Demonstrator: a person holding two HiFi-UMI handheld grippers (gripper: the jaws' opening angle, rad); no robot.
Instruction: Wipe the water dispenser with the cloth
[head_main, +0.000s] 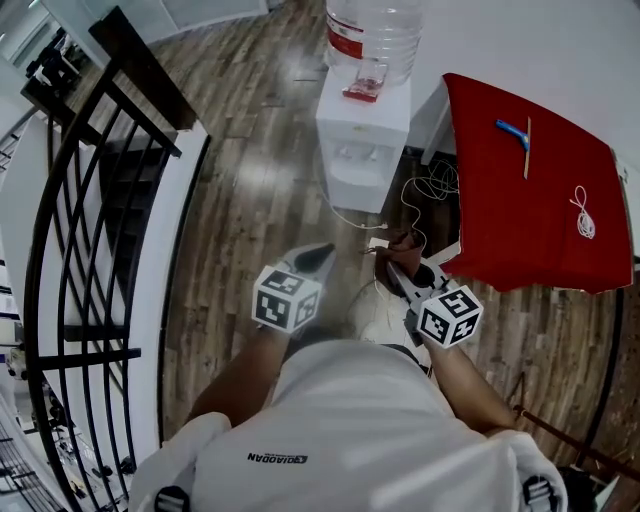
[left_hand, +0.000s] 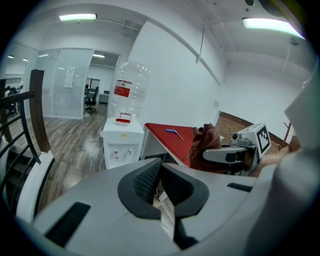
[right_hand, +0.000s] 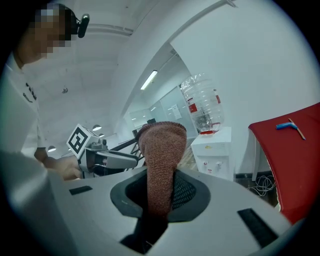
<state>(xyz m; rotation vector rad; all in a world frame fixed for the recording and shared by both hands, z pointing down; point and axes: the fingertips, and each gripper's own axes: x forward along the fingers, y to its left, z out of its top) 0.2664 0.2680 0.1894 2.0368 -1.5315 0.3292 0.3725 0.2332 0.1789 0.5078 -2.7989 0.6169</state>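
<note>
The white water dispenser (head_main: 362, 140) stands on the wood floor ahead, with a clear bottle (head_main: 372, 35) on top. It also shows in the left gripper view (left_hand: 121, 142) and the right gripper view (right_hand: 216, 150). My right gripper (head_main: 405, 275) is shut on a brown cloth (right_hand: 162, 155), which sticks up out of its jaws. The cloth (head_main: 400, 258) hangs well short of the dispenser. My left gripper (head_main: 318, 258) is held beside it with its jaws (left_hand: 161, 167) shut and nothing between them. Both grippers are at waist height, about a step back from the dispenser.
A table under a red cover (head_main: 530, 190) stands right of the dispenser, with a blue-handled tool (head_main: 515, 133) and a white cord (head_main: 583, 215) on it. White cables (head_main: 420, 195) lie on the floor between them. A black stair railing (head_main: 90, 200) runs along the left.
</note>
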